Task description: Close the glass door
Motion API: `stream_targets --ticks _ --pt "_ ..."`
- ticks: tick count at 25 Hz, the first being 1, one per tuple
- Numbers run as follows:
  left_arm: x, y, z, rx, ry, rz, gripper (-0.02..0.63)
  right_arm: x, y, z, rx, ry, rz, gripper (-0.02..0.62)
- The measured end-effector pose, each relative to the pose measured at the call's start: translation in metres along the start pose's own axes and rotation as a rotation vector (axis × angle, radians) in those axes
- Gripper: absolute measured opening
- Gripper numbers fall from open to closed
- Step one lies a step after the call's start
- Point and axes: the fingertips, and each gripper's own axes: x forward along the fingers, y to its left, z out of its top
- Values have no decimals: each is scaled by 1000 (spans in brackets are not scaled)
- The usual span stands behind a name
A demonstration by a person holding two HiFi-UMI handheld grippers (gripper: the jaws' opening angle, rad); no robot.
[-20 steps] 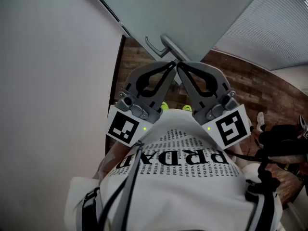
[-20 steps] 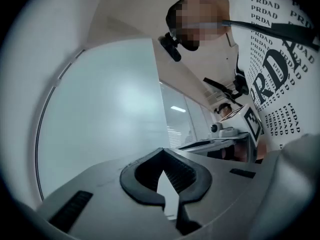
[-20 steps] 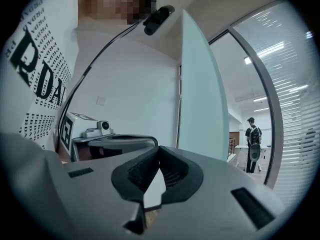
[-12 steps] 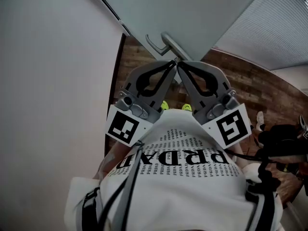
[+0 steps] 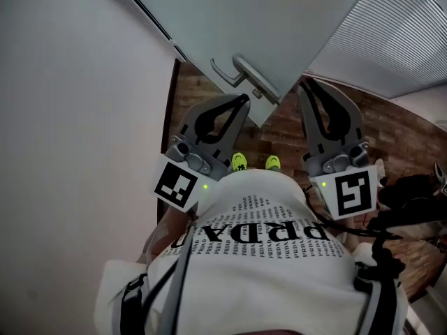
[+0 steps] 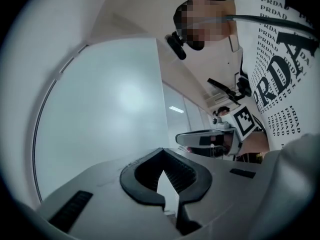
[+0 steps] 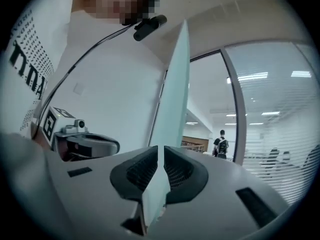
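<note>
The frosted glass door [image 5: 265,19] stands ajar at the top of the head view, with a metal lever handle [image 5: 237,68] on it. My left gripper [image 5: 243,98] is shut and empty, its tip just below the handle. My right gripper [image 5: 305,84] is shut too, with its tip at the door's free edge, on the far side of the door from the left one. In the right gripper view the door [image 7: 175,94] stands edge-on straight ahead of the jaws [image 7: 148,211]. The left gripper view faces the door's broad face [image 6: 100,119] beyond its jaws [image 6: 171,210].
A white wall [image 5: 70,117] runs along the left, close to the door's hinge side. A glass partition with blinds [image 5: 398,33] is at the right over a wooden floor [image 5: 363,131]. A black bag [image 5: 412,190] lies at the right. A person with a backpack [image 7: 220,146] stands far off.
My right gripper has swung to the right, away from the left gripper, and now sits at the door's free edge. The left gripper stays below the handle.
</note>
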Motion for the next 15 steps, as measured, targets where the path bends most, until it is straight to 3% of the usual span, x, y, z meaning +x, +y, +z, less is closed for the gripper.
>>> stream_targets --ticks 4,15 --pt "3 -1 -6 -7 15 -14 0 6 -20 -1 -25 5 -47 61" --pt "-4 -4 -9 -14 33 48 0 49 3 -4 -114 29 72 61"
